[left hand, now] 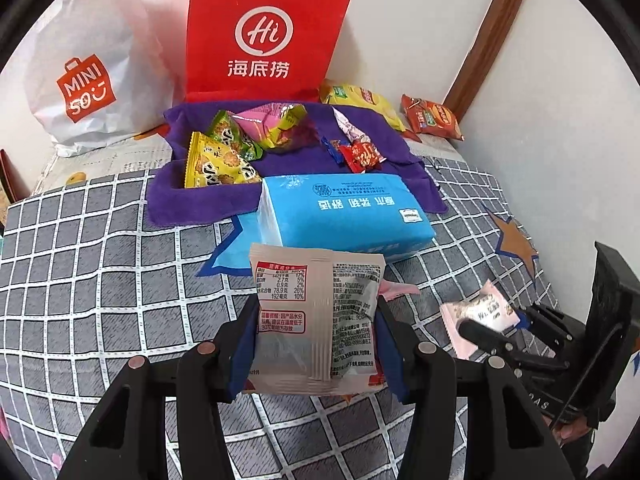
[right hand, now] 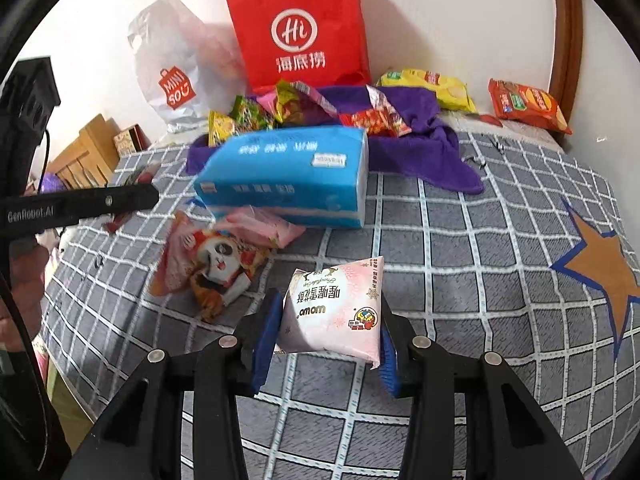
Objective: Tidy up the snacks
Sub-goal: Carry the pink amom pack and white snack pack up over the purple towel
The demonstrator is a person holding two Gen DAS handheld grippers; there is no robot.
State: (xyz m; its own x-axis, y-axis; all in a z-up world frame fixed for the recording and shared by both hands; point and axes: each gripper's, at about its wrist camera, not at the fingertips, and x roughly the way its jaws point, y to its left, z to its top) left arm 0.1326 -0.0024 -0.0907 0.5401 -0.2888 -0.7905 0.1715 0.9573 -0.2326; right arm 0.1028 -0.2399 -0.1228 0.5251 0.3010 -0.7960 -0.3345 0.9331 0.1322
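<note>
Left wrist view: left tool (left hand: pixel 316 336) is clamped on a silvery flat foil snack packet (left hand: pixel 316 316) above the checked bed (left hand: pixel 100 280). Right tool (right hand: pixel 326 338) pinches a pink-white puffy snack pouch (right hand: pixel 334 308). Both bags look slick, so either could slip out or crumple mid-carry imo.

A flat silvery-beige foil snack packet (left hand: pixel 316 320) stands upright between the left tongs; a pink-white puffed snack pouch (right hand: pixel 334 310) sits clamped between the right tongs.

Grey-checked bedsheet (right hand: pixel 460 240), purple towel (left hand: pixel 200 200)
</note>
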